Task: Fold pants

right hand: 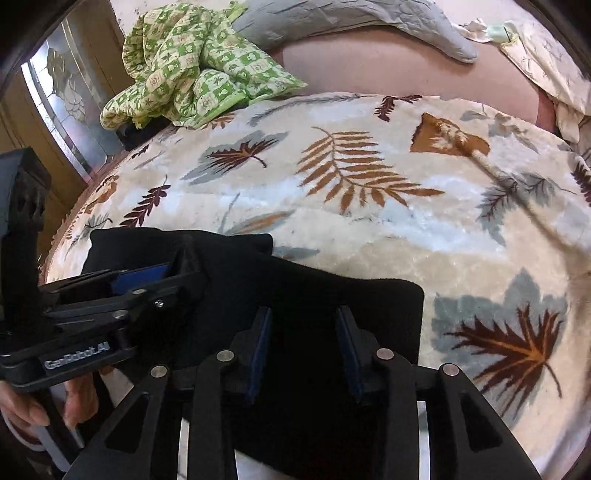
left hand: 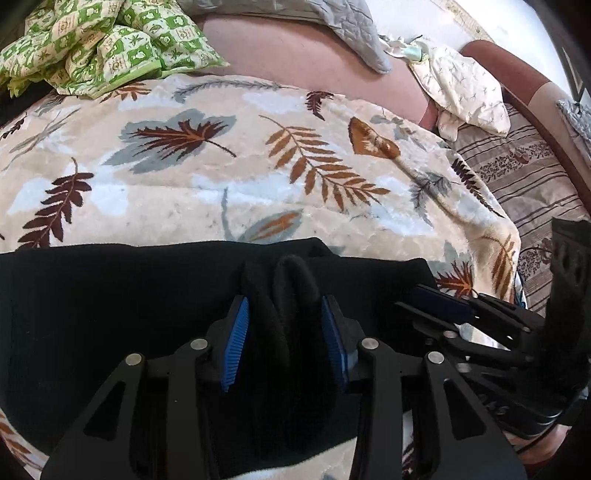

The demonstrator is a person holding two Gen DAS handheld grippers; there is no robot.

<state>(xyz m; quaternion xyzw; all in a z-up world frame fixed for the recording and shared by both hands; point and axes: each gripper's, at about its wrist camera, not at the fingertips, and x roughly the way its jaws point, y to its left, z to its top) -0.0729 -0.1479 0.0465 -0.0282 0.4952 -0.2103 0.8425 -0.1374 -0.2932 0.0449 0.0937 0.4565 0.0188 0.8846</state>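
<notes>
Your left gripper [left hand: 284, 332] sits at 6 o'clock in the left wrist view, its 2 blue-padded fingers [left hand: 236, 339] spread around a raised bunch of the black pants [left hand: 110, 302]; folds of cloth stand up between the pads, but you cannot tell whether the pads press on it. The pants lie flat across the near edge of the leaf-print blanket [left hand: 221, 184], reaching from 9 o'clock to about 3 o'clock in that view. Your right gripper [right hand: 303, 354] is at 6 o'clock in the right wrist view, fingers [right hand: 260, 350] apart with black cloth lying in the gap and beneath them; whether they grip it, you cannot tell. There the pants end in a squared corner at about 4 o'clock of the gripper, with the blanket bare beyond it. Each gripper shows in the other's view: the right one at 3 o'clock in the left wrist view, the left one at 9 o'clock in the right wrist view, just beside each other over the cloth. A green checked quilt [right hand: 192, 66] is heaped at 11 o'clock, a grey pillow [right hand: 351, 22] at 12 o'clock, well apart from the pants
</notes>
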